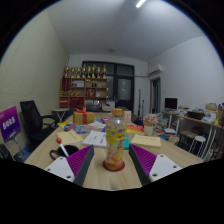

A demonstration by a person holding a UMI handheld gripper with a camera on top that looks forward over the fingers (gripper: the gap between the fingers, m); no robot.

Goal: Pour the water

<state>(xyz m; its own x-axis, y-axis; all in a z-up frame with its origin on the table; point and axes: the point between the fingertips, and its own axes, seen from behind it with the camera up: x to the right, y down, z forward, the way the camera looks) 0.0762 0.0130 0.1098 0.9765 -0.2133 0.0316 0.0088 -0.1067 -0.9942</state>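
Purple-padded fingers [107, 165] spread wide, gripping nothing. Just ahead, standing between them on the wooden table [110, 178]: a clear bottle [116, 142], upright, with orange contents low down. Judged the approach step; next, advance and close squarely on the bottle before lifting to pour.

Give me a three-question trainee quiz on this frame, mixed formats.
1. True or false: the bottle stands between the pads.
2. The bottle's base rests on: A) a coaster B) a book C) the floor.
3. What fills the shelf on the far wall?

Key: 1 true, and whether the jaws of the gripper press on it cannot be told. 2 A, a round coaster on the table. 3 A row of gold trophies.
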